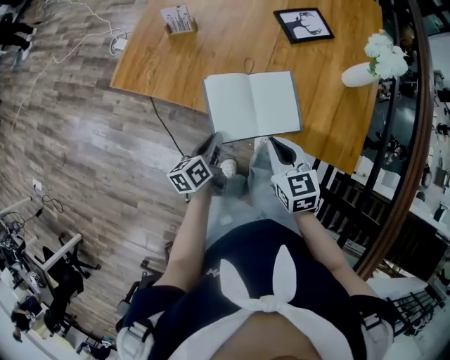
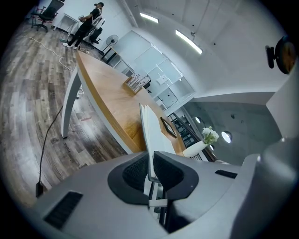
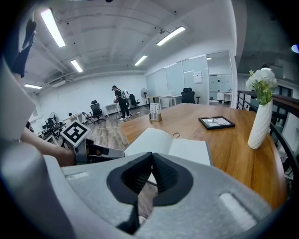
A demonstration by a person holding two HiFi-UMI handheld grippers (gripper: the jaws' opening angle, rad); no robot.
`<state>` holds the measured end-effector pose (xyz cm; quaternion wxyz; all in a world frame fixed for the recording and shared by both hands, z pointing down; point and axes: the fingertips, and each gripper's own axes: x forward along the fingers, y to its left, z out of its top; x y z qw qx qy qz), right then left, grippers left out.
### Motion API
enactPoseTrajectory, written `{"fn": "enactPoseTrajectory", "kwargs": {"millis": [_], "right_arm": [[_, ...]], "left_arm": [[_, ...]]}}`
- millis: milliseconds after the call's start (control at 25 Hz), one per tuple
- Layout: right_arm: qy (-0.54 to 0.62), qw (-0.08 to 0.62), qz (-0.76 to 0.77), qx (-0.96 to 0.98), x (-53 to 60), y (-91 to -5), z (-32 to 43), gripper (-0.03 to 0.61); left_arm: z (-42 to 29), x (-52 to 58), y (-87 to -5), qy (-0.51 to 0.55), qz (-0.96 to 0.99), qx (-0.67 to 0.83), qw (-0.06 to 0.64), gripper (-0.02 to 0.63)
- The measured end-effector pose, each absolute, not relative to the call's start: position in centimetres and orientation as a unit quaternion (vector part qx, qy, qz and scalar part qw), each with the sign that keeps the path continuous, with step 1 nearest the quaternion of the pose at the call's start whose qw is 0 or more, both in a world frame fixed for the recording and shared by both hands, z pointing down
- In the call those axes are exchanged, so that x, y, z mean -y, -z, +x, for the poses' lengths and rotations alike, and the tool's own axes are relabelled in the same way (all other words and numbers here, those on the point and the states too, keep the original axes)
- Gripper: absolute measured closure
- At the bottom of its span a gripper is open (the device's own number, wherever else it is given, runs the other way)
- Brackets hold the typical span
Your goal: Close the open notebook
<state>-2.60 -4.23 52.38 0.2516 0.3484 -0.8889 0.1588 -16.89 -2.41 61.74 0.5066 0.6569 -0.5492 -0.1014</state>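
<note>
Notebook [image 1: 252, 105] lies open just ahead w/ spine pointing away; left gripper [image 1: 214, 143] nips near edge of left half, so fold goes rightward; right gripper [image 1: 275, 143] closed & empty.

1 open white-paged notebook w/ grey cover [image 1: 252, 105]. 1 black-framed pic [image 1: 303, 24]. 1 white ceramic vase w/ white flowers [image 1: 360, 74]. 1 small stand of printed cards [image 1: 177, 19]. 1 long wooden table [image 1: 211, 42]. 2 grey hand-held grippers: left gripper [image 1: 213, 143] & right gripper [image 1: 276, 144], 1 marker cube ea. 1 person standing far off [image 2: 87, 25].
</note>
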Motion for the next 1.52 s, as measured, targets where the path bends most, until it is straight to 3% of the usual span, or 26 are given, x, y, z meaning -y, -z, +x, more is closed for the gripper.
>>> {"fn": "enactPoseTrajectory", "kwargs": {"millis": [1520], "right_arm": [[-0.168,0.227,0.385,0.879,9.6,-49.9,2.9,0.58]], "left_arm": [[-10.4,5.6,-52.5,0.015,0.693,0.544,0.474,0.575]]}}
